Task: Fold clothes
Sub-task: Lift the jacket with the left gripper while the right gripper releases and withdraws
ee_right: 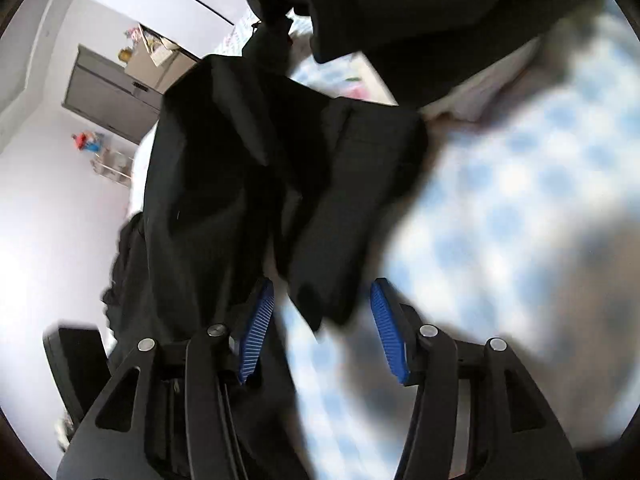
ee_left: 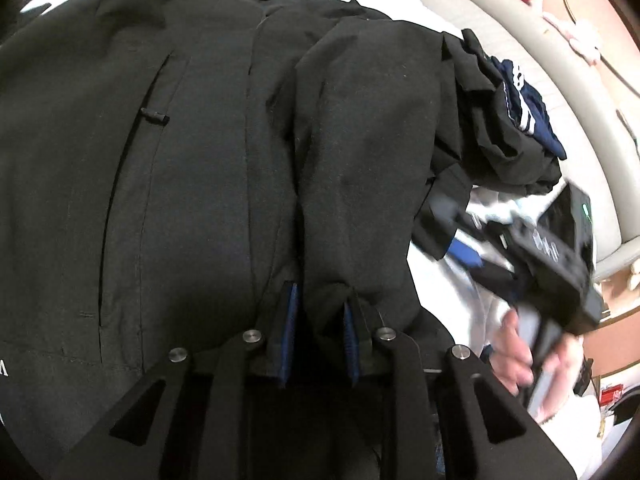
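Spreading across almost the whole left wrist view, a black woven garment of matte, slightly linty cloth [ee_left: 192, 168] is being shown with a long slit pocket, a small bar-shaped toggle and stitched seams. A bunched fold of it is being clenched between the narrowly set blue ribbed pads of the left gripper [ee_left: 320, 332]. Beside it, a crumpled heap of black and navy clothing with white stripes [ee_left: 516, 112] is lying on a white sheet [ee_left: 440, 280], near a cream padded bed frame [ee_left: 532, 64].

In the right wrist view, the same black cloth [ee_right: 248, 184] is being seen hanging in soft, blurred folds above a blue-and-white dotted bedcover [ee_right: 520, 208]. The jaws of the right gripper [ee_right: 320, 332] are being held wide apart, released; a corner of the cloth is dangling between the blue ribbed pads [ee_right: 256, 332] without being pinched. From the left wrist, the right gripper's black body [ee_left: 560, 264] is being gripped by a hand [ee_left: 520, 360].
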A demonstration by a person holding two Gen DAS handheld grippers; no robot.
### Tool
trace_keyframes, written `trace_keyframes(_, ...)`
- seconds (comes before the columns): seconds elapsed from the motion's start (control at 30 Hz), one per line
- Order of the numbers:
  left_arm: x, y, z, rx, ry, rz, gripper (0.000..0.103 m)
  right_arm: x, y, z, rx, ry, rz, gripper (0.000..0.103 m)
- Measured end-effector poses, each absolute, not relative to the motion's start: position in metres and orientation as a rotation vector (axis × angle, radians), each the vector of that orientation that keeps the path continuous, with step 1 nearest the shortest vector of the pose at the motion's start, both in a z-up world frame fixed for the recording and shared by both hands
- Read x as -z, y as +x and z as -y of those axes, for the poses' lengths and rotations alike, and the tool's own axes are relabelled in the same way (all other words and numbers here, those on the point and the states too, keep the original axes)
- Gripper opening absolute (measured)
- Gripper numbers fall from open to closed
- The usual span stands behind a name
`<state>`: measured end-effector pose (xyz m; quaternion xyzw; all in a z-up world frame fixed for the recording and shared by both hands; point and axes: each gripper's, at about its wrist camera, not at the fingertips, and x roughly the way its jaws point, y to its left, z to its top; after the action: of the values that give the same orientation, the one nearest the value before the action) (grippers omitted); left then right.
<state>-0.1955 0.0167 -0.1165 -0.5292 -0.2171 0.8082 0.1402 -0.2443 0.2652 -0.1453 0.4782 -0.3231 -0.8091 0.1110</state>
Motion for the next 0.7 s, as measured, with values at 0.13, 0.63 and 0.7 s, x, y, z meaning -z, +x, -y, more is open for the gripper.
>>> trace_keyframes(0.13,0.113,-0.183,-0.007,-2.324,-1.512,0.619,0.028,0.133,-0.260,-0.242,2.462,1.314,0.788,0.009)
trace_keyframes(0.63,0.065,-0.148,-0.024,-2.273,-1.344,0.564,0.051,-0.176,-0.131,-0.390,3.290,0.550,0.242,0.003)
trace_keyframes(0.7,0.074,-0.143,-0.030,-2.243,-1.383,0.554,0.051,-0.205,-0.133,-0.444,3.438,0.570,0.213,0.003)
